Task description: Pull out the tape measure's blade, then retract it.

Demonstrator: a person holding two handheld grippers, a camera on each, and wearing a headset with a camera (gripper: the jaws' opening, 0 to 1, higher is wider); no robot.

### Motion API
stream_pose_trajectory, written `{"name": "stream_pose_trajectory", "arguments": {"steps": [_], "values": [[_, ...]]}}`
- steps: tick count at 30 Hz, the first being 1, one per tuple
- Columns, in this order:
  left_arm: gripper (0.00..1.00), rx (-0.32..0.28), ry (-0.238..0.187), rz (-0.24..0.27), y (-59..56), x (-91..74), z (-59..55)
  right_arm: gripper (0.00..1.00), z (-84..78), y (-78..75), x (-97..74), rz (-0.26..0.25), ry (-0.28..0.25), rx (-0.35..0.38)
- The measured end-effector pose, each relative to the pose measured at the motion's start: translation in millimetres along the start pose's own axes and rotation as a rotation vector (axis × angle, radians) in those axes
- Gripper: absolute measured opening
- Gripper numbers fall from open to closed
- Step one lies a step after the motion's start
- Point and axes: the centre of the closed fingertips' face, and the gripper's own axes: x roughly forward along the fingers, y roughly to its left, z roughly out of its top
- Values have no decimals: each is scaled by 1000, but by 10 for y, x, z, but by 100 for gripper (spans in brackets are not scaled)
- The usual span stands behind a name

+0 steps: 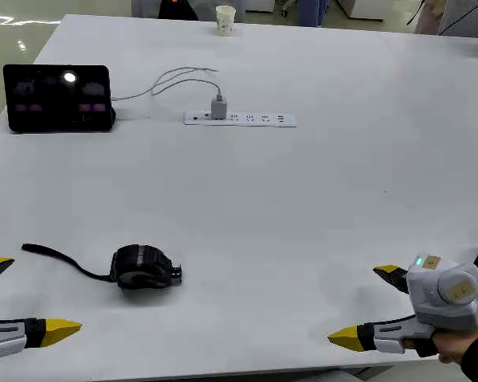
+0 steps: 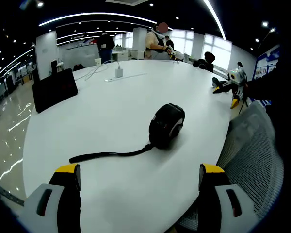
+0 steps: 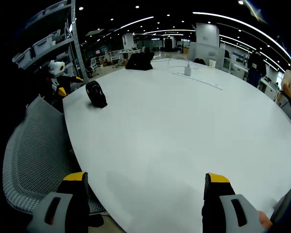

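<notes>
A black tape measure (image 1: pixel 143 268) lies on the white table (image 1: pixel 303 199) near its front left, its black wrist strap (image 1: pixel 56 256) trailing to the left. No blade is out. My left gripper (image 1: pixel 28 298) is at the front left edge, open, its yellow-tipped jaws spread just short of the strap. In the left gripper view the tape measure (image 2: pixel 167 124) sits ahead of the left gripper (image 2: pixel 138 177), untouched. My right gripper (image 1: pixel 370 306) is open at the front right, far from the tape measure (image 3: pixel 96 93), which lies far to the left in the right gripper view. The right gripper (image 3: pixel 145 187) holds nothing.
A dark tablet (image 1: pixel 58 97) stands at the back left. A white power strip (image 1: pixel 239 118) with a plugged charger and cable lies mid-back. A paper cup (image 1: pixel 225 20) stands at the far edge. A mesh chair (image 3: pixel 34 155) sits beside the table's front edge. People stand beyond the table.
</notes>
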Motion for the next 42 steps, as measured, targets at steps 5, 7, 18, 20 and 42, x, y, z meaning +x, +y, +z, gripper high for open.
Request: {"name": "stream_pose_trajectory", "arguments": {"steps": [5,7,18,20,42], "values": [[99,-11,-12,0,0,-10,24,99,-8,-4,-7,-1,0,-1],[99,-7,-15,4,10,-13,30,99,-7,-3,-10,-1,2,-3],[99,-5,-11,4,22,-16,39,99,-11,-21,-24,-9,1,2],[99,-2,-13,5,25,-16,42,99,-12,-29,-23,-10,3,2],[99,84,1,-36,-32,67,149,99,168,49,92,54,-36,-64]]}}
